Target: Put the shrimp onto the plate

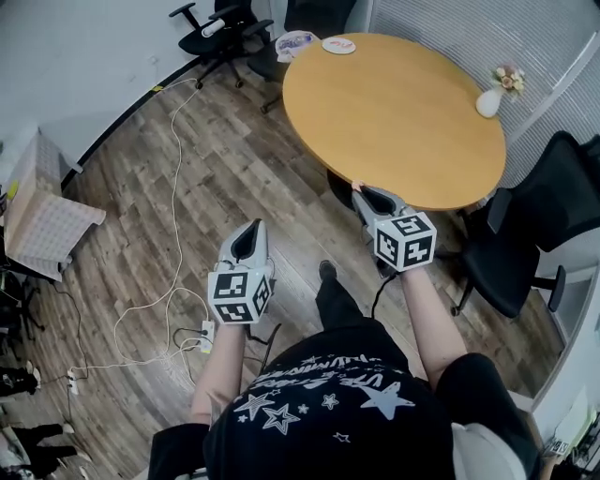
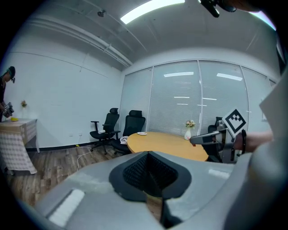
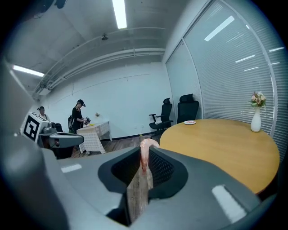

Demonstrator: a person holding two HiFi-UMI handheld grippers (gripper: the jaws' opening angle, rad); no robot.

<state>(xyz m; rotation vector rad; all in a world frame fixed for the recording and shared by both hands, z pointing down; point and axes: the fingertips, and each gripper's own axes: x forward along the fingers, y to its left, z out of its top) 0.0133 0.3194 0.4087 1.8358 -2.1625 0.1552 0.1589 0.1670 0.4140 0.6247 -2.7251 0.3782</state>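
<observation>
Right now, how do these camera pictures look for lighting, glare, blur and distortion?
Head view: even light, sharp, little glare on the round table. Left gripper view: strong fisheye, dark corners, ceiling light blown out. Right gripper view: same warping, the close-up shrimp slightly soft.

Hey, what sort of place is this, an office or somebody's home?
Most likely an office meeting room. A round wooden table stands with black swivel office chairs near it, a glass wall with blinds closes one side, and strip lights run along the ceiling.
</observation>
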